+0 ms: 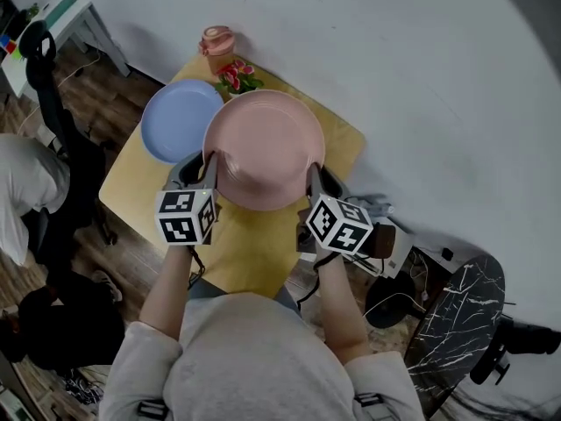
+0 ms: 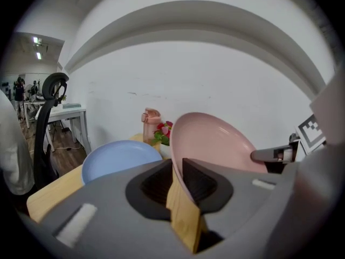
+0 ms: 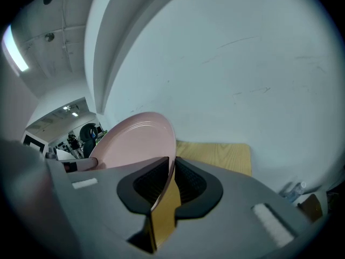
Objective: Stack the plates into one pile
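A pink plate (image 1: 265, 147) hangs in the air above the wooden table (image 1: 337, 143), held by both grippers. My left gripper (image 1: 208, 167) is shut on its left rim and my right gripper (image 1: 312, 175) is shut on its right rim. In the left gripper view the pink plate (image 2: 213, 142) stands tilted between the jaws of the left gripper (image 2: 177, 169). The right gripper view shows the pink plate (image 3: 135, 142) pinched in the right gripper (image 3: 171, 171). A blue plate (image 1: 178, 119) lies flat on the table's left part; the same blue plate (image 2: 118, 156) sits left of the pink one.
A pink bottle (image 1: 216, 45) and a small pot of red flowers (image 1: 235, 76) stand at the table's far edge by the white wall. A black office chair (image 1: 61, 121) and a person in white (image 1: 24, 191) are to the left. Cables and a marble-patterned stool (image 1: 456, 327) lie at the right.
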The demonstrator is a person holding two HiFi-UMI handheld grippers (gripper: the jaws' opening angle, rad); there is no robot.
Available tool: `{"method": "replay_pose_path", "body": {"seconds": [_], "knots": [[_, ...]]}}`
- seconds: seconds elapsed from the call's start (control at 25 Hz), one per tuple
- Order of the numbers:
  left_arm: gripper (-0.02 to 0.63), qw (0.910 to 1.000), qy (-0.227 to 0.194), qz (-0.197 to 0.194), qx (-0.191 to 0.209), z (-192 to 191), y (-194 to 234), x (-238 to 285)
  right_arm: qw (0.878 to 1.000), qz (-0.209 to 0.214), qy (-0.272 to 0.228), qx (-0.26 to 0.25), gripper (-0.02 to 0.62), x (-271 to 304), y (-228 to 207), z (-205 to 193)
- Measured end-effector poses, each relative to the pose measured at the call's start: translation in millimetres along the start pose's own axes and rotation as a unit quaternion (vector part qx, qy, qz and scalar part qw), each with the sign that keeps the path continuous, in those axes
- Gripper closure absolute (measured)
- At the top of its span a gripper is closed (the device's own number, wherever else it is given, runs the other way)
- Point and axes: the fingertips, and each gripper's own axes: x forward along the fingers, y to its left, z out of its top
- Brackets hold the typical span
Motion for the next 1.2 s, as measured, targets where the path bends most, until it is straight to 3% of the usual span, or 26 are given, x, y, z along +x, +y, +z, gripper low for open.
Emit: {"method": "replay_pose_path", "body": {"seconds": [0.52,1.2], "knots": [[0.5,0.997,-0.07,-0.007,-0.032,39.2,43.3,-53.5,0.998,0.014,-0.05,-0.023,0.557,-25.9,76.2,28.6],[0.502,0.9963,-0.08,-0.026,-0.015,77.9,133.4,-67.0,0.997,-0.007,-0.075,-0.026,0.557,-1.5,169.5,34.6]]}}
